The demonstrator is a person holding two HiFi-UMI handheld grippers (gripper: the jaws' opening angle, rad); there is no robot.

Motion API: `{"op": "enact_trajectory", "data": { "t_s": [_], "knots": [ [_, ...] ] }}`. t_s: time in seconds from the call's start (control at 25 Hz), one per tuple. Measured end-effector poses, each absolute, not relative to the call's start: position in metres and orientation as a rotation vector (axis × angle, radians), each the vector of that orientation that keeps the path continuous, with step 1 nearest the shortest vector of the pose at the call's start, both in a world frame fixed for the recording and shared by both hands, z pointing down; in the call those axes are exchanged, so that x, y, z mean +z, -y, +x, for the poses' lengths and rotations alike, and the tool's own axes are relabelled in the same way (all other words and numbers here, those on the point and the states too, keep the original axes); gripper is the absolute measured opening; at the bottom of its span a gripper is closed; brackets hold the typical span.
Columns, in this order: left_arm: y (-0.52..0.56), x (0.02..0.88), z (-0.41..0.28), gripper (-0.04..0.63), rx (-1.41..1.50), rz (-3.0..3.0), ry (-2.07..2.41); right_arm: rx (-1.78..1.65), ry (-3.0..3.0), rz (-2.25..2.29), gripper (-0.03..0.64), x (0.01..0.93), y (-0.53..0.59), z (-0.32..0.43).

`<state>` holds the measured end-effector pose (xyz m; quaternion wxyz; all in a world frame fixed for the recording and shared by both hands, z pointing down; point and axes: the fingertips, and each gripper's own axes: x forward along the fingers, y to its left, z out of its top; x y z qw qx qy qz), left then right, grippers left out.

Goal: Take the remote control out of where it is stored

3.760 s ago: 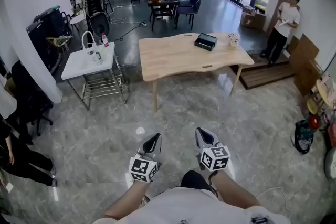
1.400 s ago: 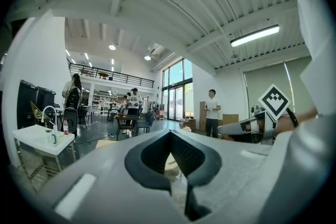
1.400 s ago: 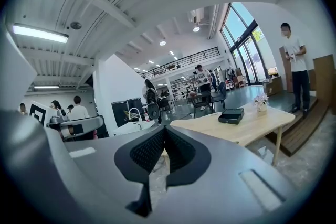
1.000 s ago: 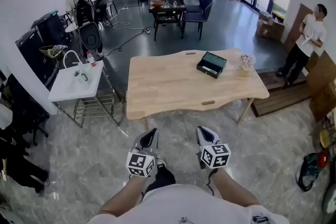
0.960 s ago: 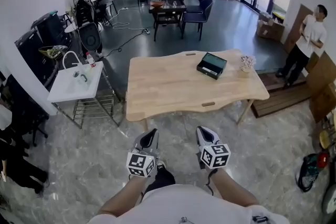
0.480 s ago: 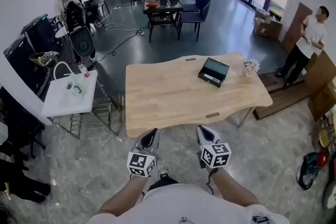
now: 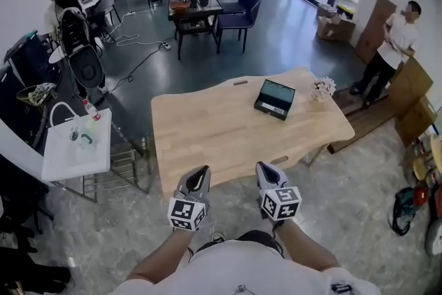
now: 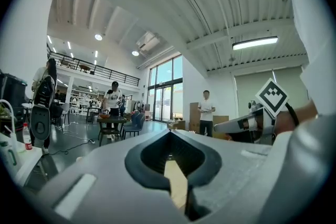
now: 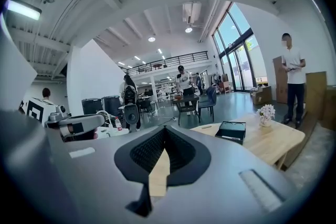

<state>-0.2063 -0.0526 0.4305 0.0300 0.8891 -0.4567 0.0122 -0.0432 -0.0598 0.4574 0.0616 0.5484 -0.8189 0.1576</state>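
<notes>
Left gripper, right gripper shut, box well ahead

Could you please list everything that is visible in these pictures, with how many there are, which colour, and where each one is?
wooden table: one, light wood, centre, just ahead of the grippers
box: one, black, on the wooden table, far right part
flowers: one small bunch, white, on the wooden table, right of the box
stand: one, white, left of the wooden table
bottle: one, clear with red cap, on the stand
dark table: one, black, at the back
chairs: two, dark blue, right of the dark table
bystanders: two plainly seen, white shirts, far right and behind the dark table
left gripper: one, grey, bottom centre, shut, empty
right gripper: one, grey, beside it, shut, empty
</notes>
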Motion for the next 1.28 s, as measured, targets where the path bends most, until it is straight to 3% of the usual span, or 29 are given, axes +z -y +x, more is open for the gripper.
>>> {"op": "enact_trajectory", "data": {
  "t_s": [0.68, 1.28],
  "knots": [
    [0.177, 0.462, -0.162, 0.001, 0.092, 2.724, 1.341, 0.539, 2.411, 1.719, 0.028, 0.489, 0.181, 0.007],
    [0.346, 0.451, -0.056, 0.0, 0.145, 2.661, 1.473, 0.571, 2.513, 1.56, 0.028, 0.484, 0.371, 0.099]
  ]
}}
